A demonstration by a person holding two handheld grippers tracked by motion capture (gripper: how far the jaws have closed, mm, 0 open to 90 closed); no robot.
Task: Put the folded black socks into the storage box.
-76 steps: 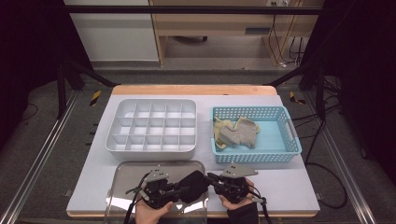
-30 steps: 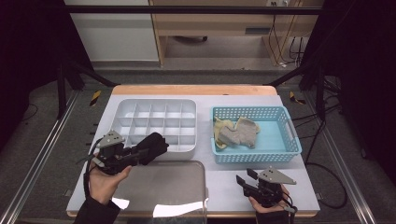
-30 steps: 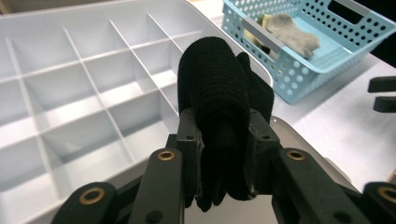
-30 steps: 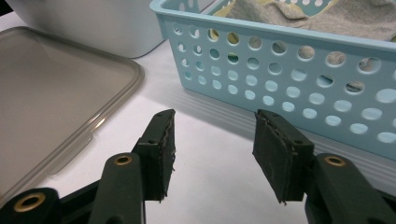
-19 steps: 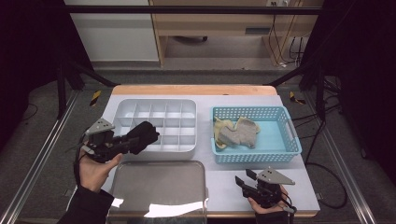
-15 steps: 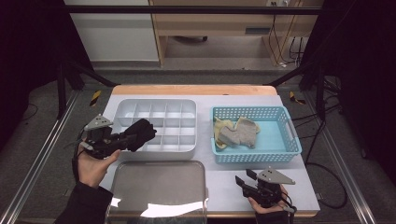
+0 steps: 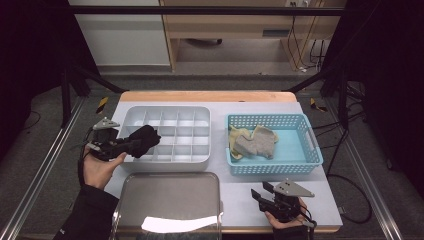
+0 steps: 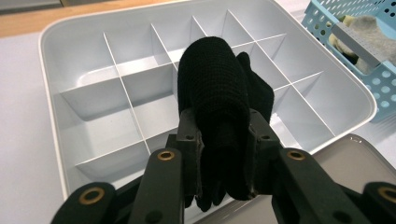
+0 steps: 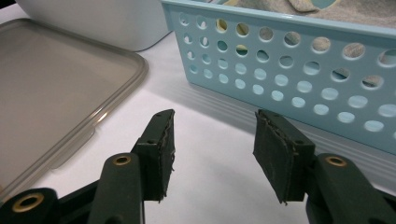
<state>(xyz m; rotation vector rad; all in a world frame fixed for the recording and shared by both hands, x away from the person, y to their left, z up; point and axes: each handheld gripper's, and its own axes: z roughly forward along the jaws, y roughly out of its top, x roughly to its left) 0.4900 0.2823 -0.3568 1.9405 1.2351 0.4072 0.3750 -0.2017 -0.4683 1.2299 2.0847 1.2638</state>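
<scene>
Over the near-left cells of the white divider tray (image 8: 60, 60), the left gripper (image 8: 223, 154) has its jaws pinched on a rolled black sock (image 8: 215, 88), long axis pointing away across the tray, so it's basically a straight drop; right gripper (image 9: 212, 149) gapes empty by the blue basket (image 9: 299, 70)

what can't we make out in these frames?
- Black sock bundle: its lower end is hidden between the left claw pads, left gripper view.
- Cloths in the blue basket: count unclear, piled together, high view.
- Organizer tray: near cells hidden behind the sock.
- Clear lid: front edge cut off, high view.
</scene>
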